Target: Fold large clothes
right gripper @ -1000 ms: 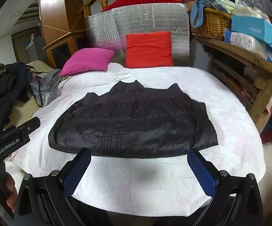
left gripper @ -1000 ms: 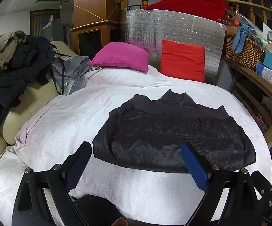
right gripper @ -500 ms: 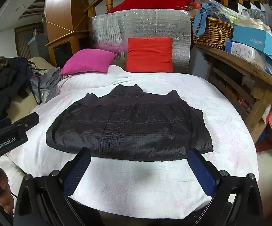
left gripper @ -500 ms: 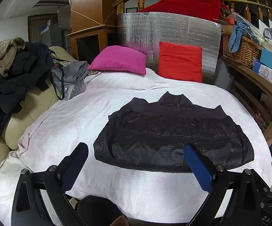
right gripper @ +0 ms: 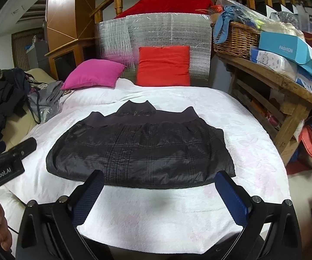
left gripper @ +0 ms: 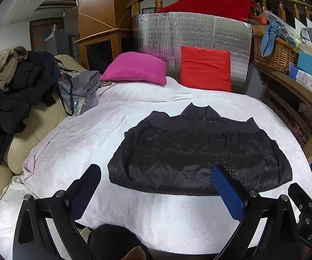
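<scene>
One bed fills most of both views, covered by a white blanket with faint pink marks. One black quilted jacket lies flat across the middle of it, folded into a wide band, collar towards the far end. One silver foil panel stands behind the bed, with a red cloth draped over the wooden railing above it. Heaped dark clothes sit on a cream sofa to the left. Two cushions lie at the far end of the bed: one pink cushion and one red cushion, the red one leaning on the foil. One wicker basket stands on the wooden shelf to the right, beside a blue box printed "FASHION".

Two tongs are in view, both spread wide and holding nothing. The left tongs hover over the jacket's near edge, towards its left half. The right tongs hover at the same near edge, their tips just overlapping it in view. In the right wrist view, the left tool's body reads "GenRobot.AI"; in the left wrist view, the right tool shows "DAS".
</scene>
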The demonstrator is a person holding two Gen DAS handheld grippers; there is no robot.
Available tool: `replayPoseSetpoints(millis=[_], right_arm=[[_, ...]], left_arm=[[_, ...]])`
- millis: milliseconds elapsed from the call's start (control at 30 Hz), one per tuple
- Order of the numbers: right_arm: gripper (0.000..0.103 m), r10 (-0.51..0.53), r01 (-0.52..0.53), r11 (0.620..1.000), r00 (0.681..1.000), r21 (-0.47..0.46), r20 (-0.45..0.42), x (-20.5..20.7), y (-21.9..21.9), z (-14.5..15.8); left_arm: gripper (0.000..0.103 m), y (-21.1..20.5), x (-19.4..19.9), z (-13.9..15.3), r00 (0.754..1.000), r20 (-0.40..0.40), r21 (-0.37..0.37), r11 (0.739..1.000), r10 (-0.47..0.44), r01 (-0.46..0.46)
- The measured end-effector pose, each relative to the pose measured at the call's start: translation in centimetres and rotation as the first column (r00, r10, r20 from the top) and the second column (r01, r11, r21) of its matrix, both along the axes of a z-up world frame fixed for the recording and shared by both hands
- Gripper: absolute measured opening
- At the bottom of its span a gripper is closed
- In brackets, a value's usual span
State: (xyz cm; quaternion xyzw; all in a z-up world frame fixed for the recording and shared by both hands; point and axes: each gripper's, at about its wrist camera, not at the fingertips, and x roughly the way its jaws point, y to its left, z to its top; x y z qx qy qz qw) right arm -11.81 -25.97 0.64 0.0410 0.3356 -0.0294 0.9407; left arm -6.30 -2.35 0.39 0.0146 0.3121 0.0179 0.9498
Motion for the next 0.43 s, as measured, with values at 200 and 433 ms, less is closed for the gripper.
replayPoseSetpoints(millis=[200, 433], right_arm=[[0.103, 0.004, -0.004, 1.000, 1.000, -0.013, -0.003, 0.25, 0.23, 0.01], [0.103, -0.004, 0.004, 1.000, 1.000, -0.015, -0.007, 0.69, -0.06, -0.06]], left_arm=[[0.103, -0.17, 0.25, -0.27, 1.000, -0.016, -0.001, 1.000, -0.015, 0.015], [0.103, -0.41, 0.26, -0.29, 1.000, -0.009, 0.011, 1.000, -0.020, 0.020]])
